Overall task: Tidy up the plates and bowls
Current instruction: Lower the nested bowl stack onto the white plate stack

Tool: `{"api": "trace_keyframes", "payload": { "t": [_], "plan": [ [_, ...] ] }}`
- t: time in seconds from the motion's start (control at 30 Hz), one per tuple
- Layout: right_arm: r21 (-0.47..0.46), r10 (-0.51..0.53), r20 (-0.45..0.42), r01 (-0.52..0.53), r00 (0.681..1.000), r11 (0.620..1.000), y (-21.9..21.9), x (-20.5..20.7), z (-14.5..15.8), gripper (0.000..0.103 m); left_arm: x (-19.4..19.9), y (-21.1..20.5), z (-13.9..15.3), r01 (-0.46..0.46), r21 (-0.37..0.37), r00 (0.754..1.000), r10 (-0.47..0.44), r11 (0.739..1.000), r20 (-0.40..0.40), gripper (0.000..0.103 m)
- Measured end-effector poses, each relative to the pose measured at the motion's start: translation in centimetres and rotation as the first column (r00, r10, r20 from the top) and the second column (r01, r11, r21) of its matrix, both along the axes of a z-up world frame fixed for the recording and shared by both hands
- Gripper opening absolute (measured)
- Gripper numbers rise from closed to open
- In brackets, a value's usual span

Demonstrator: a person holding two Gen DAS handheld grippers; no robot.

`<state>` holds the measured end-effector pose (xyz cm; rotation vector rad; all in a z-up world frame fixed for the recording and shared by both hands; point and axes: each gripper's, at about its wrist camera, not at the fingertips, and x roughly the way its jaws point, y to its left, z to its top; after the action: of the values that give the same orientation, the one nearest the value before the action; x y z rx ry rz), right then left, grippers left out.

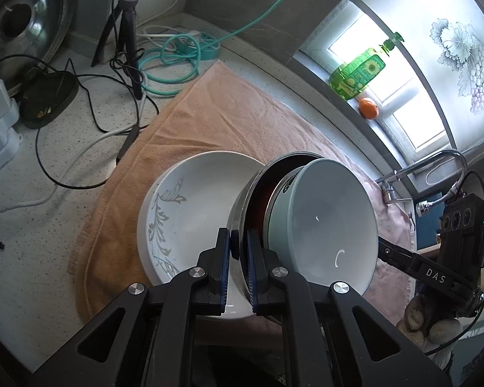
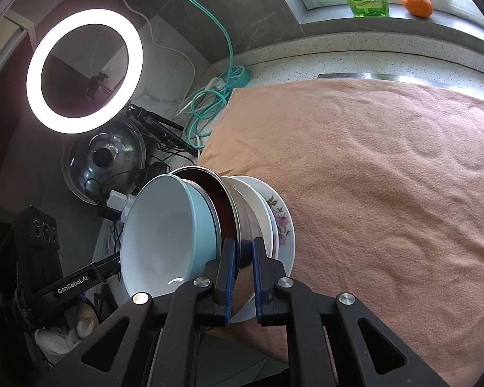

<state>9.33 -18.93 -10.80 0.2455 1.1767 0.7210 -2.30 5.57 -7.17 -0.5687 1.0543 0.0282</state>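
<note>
We carry a nested stack: a blue bowl [image 1: 326,225] sits inside a steel bowl [image 1: 242,225], and in the right view a flowered plate [image 2: 282,222] lies against the steel bowl's outer side. The stack is tilted and seems lifted above the towel [image 2: 387,177], gripped from both sides, likely so it travels as one.

The left gripper [image 1: 238,258] is nearly shut, pinching the steel rim between its pads. The right gripper [image 2: 242,267] is likewise nearly shut on the opposite rim; whether the plate is also caught we cannot tell.

A white plate [image 1: 190,200] with grey leaves rests on the towel just beyond the left jaws, probably the next base.
</note>
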Motion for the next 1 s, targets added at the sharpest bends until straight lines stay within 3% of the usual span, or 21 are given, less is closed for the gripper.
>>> {"api": "trace_keyframes", "payload": {
  "t": [1.0],
  "plan": [
    [-0.027, 0.007, -0.053, -0.009, 0.999, 1.000, 4.3, 0.3, -3.0, 0.010, 0.6, 3.4, -1.6, -0.020, 0.018, 0.999, 0.021, 1.000, -0.035, 0.008]
  ]
}}
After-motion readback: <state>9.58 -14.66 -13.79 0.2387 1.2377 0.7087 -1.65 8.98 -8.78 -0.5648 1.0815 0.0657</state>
